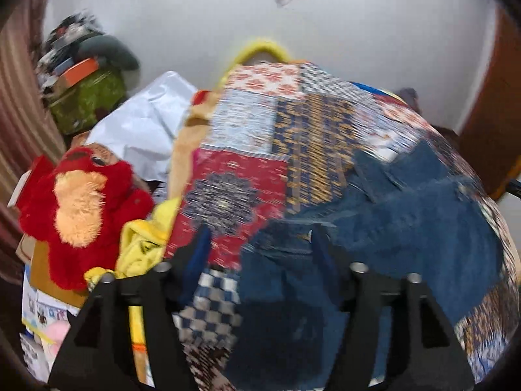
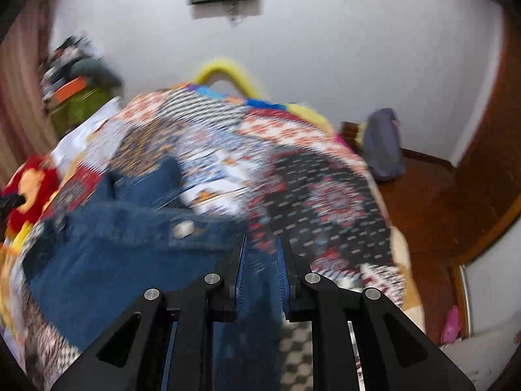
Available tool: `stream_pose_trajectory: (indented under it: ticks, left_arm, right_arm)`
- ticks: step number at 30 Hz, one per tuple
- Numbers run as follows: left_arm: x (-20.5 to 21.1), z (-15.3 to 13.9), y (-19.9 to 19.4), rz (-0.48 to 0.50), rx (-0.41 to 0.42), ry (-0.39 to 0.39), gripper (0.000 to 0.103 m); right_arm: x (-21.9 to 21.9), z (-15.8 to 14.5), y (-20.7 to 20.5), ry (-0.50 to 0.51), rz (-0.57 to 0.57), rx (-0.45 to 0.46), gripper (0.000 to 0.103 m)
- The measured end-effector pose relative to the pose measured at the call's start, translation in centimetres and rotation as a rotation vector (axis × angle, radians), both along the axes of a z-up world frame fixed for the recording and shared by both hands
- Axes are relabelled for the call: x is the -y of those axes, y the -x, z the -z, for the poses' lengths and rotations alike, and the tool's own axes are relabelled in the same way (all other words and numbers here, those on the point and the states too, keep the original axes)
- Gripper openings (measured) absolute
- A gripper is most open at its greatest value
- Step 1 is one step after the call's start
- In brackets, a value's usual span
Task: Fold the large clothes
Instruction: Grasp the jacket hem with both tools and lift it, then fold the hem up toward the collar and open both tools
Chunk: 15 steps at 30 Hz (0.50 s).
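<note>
A blue denim garment (image 1: 407,215) lies spread over the patchwork quilt (image 1: 247,120) on the bed. My left gripper (image 1: 260,241) hangs just above the denim's near edge, open, with nothing between its fingers. In the right wrist view the same denim garment (image 2: 107,254) shows a metal button (image 2: 184,228) and fills the lower left. My right gripper (image 2: 260,254) is shut on a fold of that denim, which runs between its blue pads (image 2: 241,270) down toward the camera. Both views are blurred by motion.
A red plush toy (image 1: 81,211), yellow cloth (image 1: 143,244) and a white plastic bag (image 1: 146,127) crowd the bed's left side. A green bag (image 1: 88,101) stands behind. A grey bag (image 2: 382,143) sits on the wooden floor (image 2: 423,202) at right.
</note>
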<state>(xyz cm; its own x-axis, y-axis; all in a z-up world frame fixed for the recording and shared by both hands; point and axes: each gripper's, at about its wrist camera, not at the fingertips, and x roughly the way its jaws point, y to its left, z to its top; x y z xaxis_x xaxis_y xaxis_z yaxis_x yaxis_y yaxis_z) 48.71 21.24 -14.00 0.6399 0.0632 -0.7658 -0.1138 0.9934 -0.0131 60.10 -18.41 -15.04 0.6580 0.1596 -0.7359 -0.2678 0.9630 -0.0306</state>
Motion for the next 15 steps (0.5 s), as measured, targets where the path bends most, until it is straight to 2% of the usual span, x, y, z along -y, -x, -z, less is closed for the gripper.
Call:
stream_pose_trajectory:
  ticks: [3,9,15]
  left_arm:
    - [2.5,0.2,0.6,0.060,-0.009,0.011,0.087]
    - [7.4,2.1,1.1,0.175,-0.040,0.056,0.088]
    - [11.0,4.8,0.4,0.238,-0.063,0.081,0.088]
  right_arm:
    - [-2.7,0.9,1.4,-0.018,-0.075,-0.038,0.013]
    - [-8.4,3.4,4.5,-0.095,-0.214,-0.118,0.013]
    - [-13.9,6.8,5.9,-0.098,-0.317,-0.205,0.013]
